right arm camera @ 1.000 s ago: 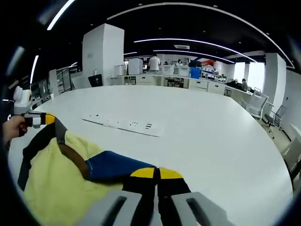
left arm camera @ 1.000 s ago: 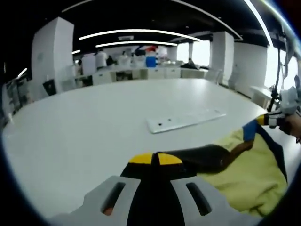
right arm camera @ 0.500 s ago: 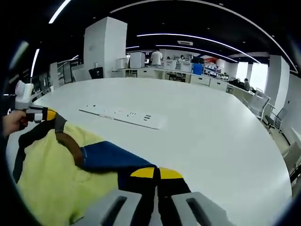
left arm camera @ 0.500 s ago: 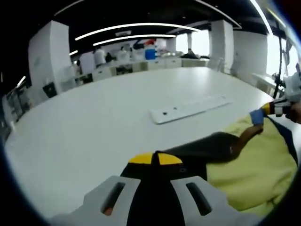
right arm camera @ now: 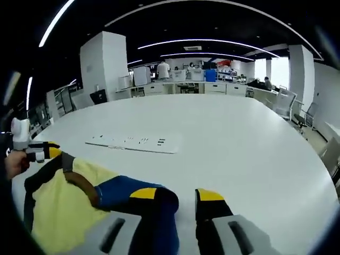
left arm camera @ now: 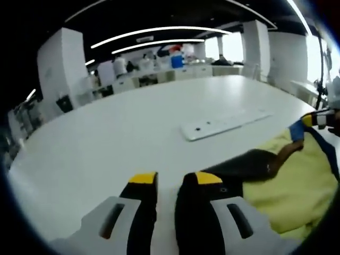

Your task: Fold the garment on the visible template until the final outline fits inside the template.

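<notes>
Both the left hand-held gripper [left arm camera: 170,179] and right hand-held gripper [right arm camera: 178,195] are gaping apart over the yellow garment [right arm camera: 58,212] lying on the white bench [right arm camera: 239,149].

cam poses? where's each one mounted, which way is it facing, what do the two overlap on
Left gripper view: rides the left gripper, low over the white table, facing the power strip; own jaws open, right gripper at right edge.
Right gripper view: rides the right gripper, facing across the table; own jaws open, left gripper and a hand at left.
Shared: the yellow garment, power strip, table.
</notes>
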The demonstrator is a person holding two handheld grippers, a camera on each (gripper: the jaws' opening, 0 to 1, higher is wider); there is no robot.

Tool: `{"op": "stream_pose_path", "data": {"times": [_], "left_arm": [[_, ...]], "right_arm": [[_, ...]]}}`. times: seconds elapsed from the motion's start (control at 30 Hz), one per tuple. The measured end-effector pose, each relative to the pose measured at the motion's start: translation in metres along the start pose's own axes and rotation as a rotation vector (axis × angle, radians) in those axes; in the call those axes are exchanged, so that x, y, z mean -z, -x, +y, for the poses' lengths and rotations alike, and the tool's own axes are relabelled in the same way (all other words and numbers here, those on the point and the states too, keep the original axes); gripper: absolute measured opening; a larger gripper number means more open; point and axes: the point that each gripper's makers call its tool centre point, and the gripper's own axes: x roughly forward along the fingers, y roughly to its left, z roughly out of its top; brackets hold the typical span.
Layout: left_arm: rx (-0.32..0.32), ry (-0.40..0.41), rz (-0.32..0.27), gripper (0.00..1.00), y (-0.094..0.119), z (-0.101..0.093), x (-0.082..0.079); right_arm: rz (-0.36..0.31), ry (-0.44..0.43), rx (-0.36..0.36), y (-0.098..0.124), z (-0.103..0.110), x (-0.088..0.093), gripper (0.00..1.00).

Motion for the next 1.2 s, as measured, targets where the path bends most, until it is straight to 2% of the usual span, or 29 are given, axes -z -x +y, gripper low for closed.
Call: {"op": "stream_pose_path", "data": {"times": [0.2,0.27,0.33,0.53,0.73,0.87,0.97,1.2], "left_arm": [[0.019,0.008,-0.025,0.43,0.022,0.000,-0.011],[0.044,0.053,-0.060,0.48,0.030,-0.004,-0.018],[0.045,0.063,-0.063,0.53,0.038,-0.004,-0.019],[0.078,0.045,-0.058,0.54,0.061,-0.017,-0.016],[0.128,0.019,-0.055,0.52,0.086,-0.032,-0.005],[0.146,0.023,-0.044,0.51,0.098,-0.037,0.005],[0.160,-0.008,-0.032,0.50,0.105,-0.041,0.011],[0.162,-0.009,-0.018,0.47,0.117,-0.038,0.021]], "right_arm": [[0.014,-0.021,-0.031,0.015,0.008,-0.003,0.37],[0.013,-0.007,-0.040,0.022,0.012,-0.005,0.39],[0.012,-0.006,-0.048,0.029,0.015,-0.008,0.40],[0.013,-0.013,-0.082,0.047,0.027,-0.014,0.42],[0.044,-0.005,-0.103,0.068,0.040,-0.006,0.41],[0.065,-0.003,-0.113,0.079,0.050,0.005,0.41],[0.076,0.002,-0.116,0.087,0.053,0.014,0.40],[0.085,0.031,-0.146,0.096,0.058,0.033,0.36]]}}
